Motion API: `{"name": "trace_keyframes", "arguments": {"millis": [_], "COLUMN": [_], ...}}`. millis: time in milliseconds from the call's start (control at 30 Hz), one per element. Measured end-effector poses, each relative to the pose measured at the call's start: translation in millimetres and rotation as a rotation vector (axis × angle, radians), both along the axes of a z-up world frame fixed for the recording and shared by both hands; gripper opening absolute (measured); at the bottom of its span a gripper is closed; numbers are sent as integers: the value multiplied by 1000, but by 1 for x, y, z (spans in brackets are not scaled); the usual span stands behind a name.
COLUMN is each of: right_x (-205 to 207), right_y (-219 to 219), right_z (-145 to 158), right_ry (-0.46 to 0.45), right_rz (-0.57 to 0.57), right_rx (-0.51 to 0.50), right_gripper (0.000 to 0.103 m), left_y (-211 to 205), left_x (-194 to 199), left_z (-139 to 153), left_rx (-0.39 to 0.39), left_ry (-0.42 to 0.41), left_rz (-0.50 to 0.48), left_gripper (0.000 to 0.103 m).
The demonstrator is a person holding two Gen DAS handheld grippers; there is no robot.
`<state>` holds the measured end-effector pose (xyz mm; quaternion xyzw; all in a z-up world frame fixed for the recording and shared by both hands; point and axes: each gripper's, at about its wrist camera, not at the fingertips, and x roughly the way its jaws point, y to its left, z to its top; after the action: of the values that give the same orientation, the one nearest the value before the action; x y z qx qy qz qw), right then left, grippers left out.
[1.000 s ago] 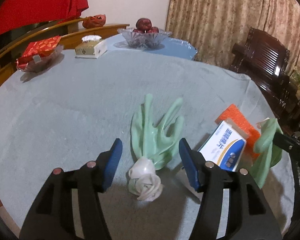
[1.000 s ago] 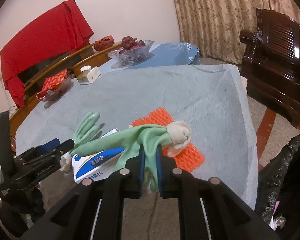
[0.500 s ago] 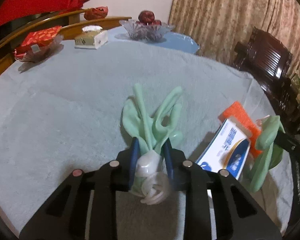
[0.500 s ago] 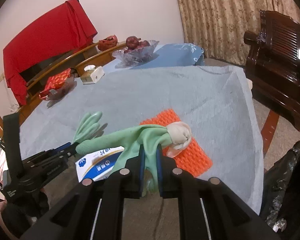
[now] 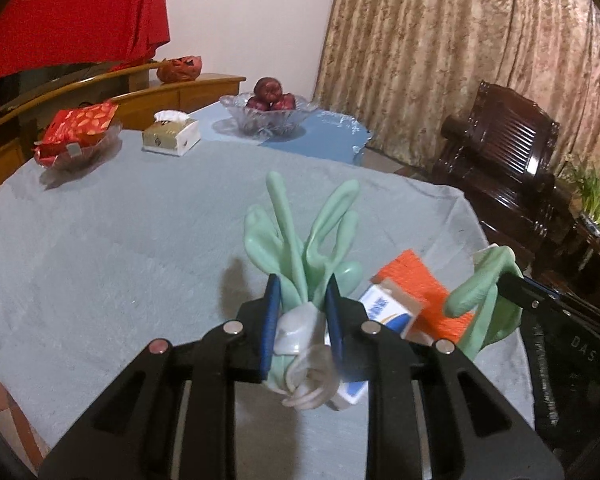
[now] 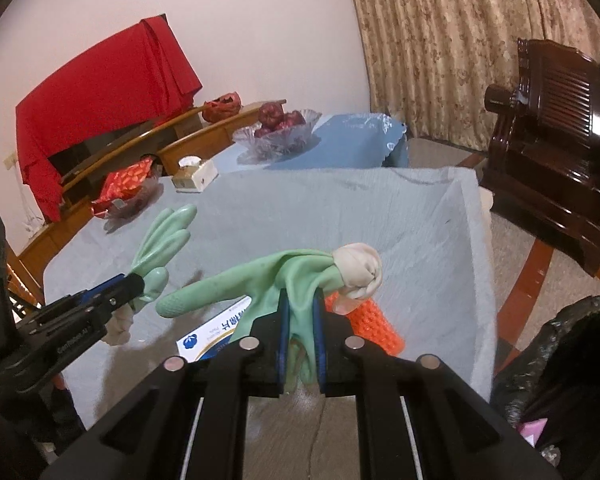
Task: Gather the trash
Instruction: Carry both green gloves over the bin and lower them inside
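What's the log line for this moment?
left gripper: shut on left glove | right gripper: shut on right glove | both lifted off table

Table (image 5: pixel 120 240) under grey-blue cloth. Far edge, upper left of frame: red packet dish (image 5: pixel 78 136), tissue box (image 5: pixel 171 136), glass fruit bowl (image 5: pixel 266 114). Lower right: white-blue carton (image 5: pixel 384 312) overlapping orange mat (image 5: pixel 428 292).

The left gripper (image 5: pixel 300 312), open around a green glove (image 5: pixel 300 240) a second ago, has closed on its white cuff and lifted it off the tabletop (image 5: pixel 120 220), fingers pointing to twelve o'clock. The right gripper (image 6: pixel 300 336) has raised its own glove (image 6: pixel 260 280) clear of the orange mat (image 6: pixel 372 320) and box (image 6: pixel 216 332).
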<state>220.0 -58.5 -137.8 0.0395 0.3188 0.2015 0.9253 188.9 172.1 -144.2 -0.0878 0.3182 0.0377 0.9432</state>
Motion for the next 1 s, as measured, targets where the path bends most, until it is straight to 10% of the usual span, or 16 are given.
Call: {"name": "trace_keyframes", "arguments": {"millis": [1000], "right_x": [-93], "right_y": [-127], "right_z": [59], "right_ry": [-90], "right_rz": [-212], "right_rx": [-35], "right_gripper": [11], "left_y": [-138], "left_x": [-44], "left_z": [51], "left_rx": [-4], "left_ry": [-91], "left_rz": [-260], "left_gripper": [21]}}
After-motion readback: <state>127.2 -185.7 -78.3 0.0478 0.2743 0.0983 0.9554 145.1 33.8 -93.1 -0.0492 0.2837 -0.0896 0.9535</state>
